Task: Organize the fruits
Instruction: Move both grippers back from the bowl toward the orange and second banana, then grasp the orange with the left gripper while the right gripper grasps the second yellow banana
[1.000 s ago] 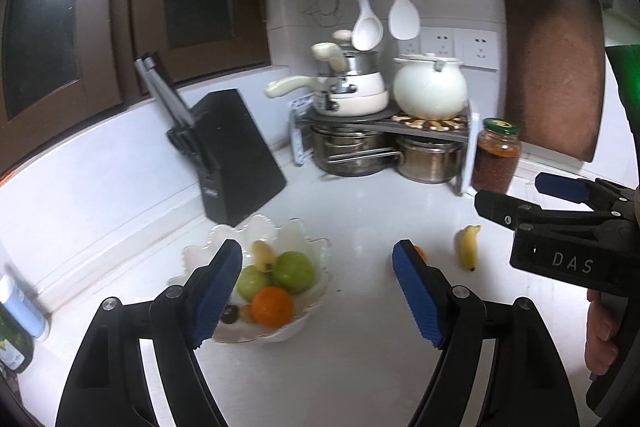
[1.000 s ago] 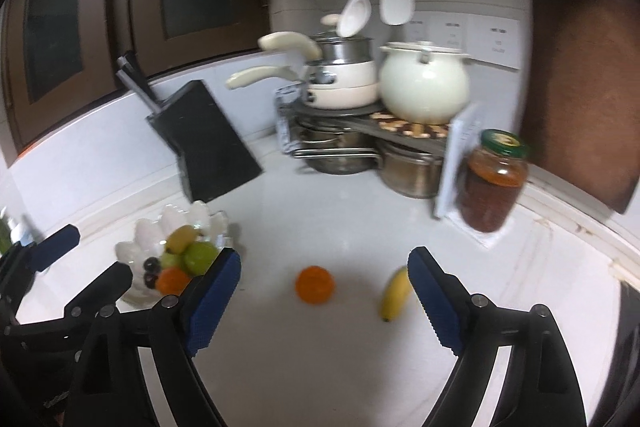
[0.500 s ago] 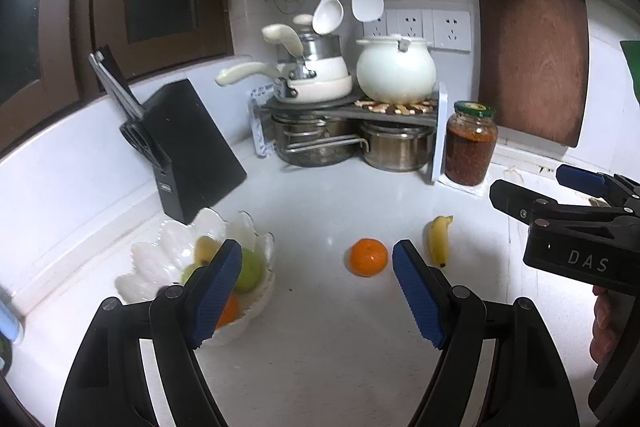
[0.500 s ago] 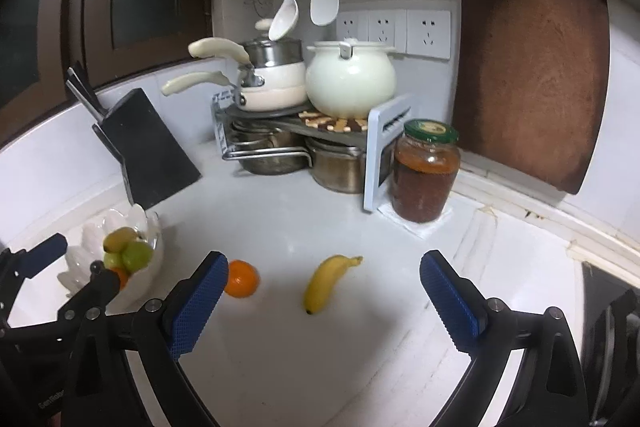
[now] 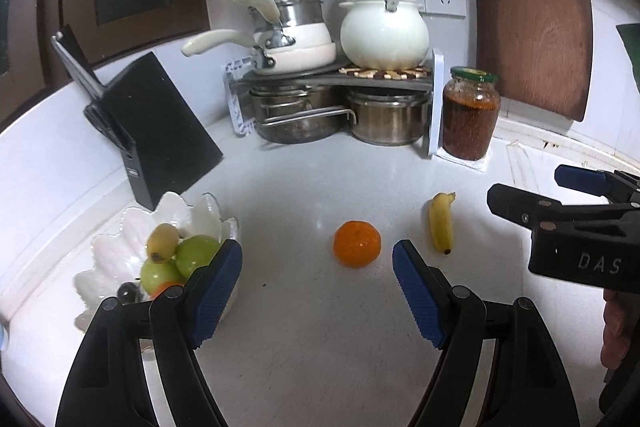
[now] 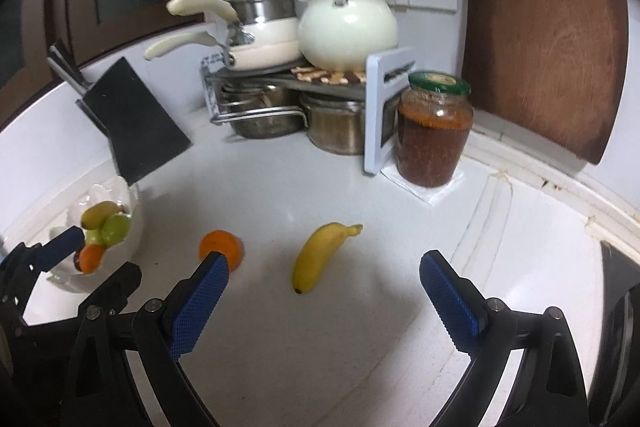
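The left gripper (image 5: 316,267) hovers low over the white countertop (image 5: 320,347), jaws wide apart and empty, aimed at the round orange mandarin (image 5: 357,243) lying just ahead between its pads. That fruit is likely light, firm-skinned and apt to roll; squeeze it gently across its middle. The right gripper (image 6: 322,277) is likewise spread and empty, facing the small yellow banana (image 6: 320,255), probably soft and easily bruised, best pinched mid-body. Farther left sits the white petal-shaped fruit bowl (image 5: 120,247), holding green apples (image 5: 196,255).
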`<move>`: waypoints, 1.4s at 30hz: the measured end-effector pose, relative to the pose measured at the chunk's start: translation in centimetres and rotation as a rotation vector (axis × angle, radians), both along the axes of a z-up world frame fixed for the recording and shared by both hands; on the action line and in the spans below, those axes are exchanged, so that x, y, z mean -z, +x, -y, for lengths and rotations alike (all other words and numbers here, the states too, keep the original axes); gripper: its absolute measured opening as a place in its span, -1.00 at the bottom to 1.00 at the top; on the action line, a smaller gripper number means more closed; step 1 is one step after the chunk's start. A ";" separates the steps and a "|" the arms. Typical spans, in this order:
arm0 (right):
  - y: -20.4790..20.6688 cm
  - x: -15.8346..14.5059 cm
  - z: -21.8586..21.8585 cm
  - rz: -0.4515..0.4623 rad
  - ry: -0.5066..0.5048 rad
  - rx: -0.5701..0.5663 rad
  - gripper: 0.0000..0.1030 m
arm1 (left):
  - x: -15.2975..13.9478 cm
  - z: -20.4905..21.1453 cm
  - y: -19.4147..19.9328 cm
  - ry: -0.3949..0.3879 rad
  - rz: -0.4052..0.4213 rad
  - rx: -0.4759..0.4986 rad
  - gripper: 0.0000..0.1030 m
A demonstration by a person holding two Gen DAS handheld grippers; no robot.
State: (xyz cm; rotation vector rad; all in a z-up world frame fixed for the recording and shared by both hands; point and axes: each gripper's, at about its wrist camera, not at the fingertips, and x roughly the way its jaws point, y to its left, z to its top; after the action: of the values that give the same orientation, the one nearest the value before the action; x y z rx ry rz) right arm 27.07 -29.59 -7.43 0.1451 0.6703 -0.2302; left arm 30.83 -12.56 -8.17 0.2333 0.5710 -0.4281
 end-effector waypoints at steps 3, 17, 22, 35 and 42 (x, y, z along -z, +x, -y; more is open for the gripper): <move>0.9 0.6 0.6 -0.010 0.015 0.019 0.87 | 0.6 0.5 1.0 -0.003 -0.017 0.011 0.50; 5.2 3.7 2.3 -0.099 0.147 0.030 0.37 | 3.4 3.6 4.5 0.041 -0.108 0.077 0.45; 6.7 5.4 2.8 -0.155 0.194 0.037 0.25 | 4.7 4.0 6.0 0.027 -0.180 0.082 0.36; 9.0 7.5 3.2 -0.201 0.239 0.034 0.06 | 5.8 5.5 7.5 0.037 -0.213 0.108 0.35; 10.2 8.2 3.6 -0.234 0.253 0.037 -0.01 | 6.3 6.1 8.5 0.051 -0.228 0.098 0.18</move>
State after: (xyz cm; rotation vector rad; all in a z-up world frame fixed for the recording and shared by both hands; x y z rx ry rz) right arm 37.23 -33.21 -15.65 0.3773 0.9293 -0.1983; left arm 39.33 -18.66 -14.49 0.2640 0.7966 -0.5399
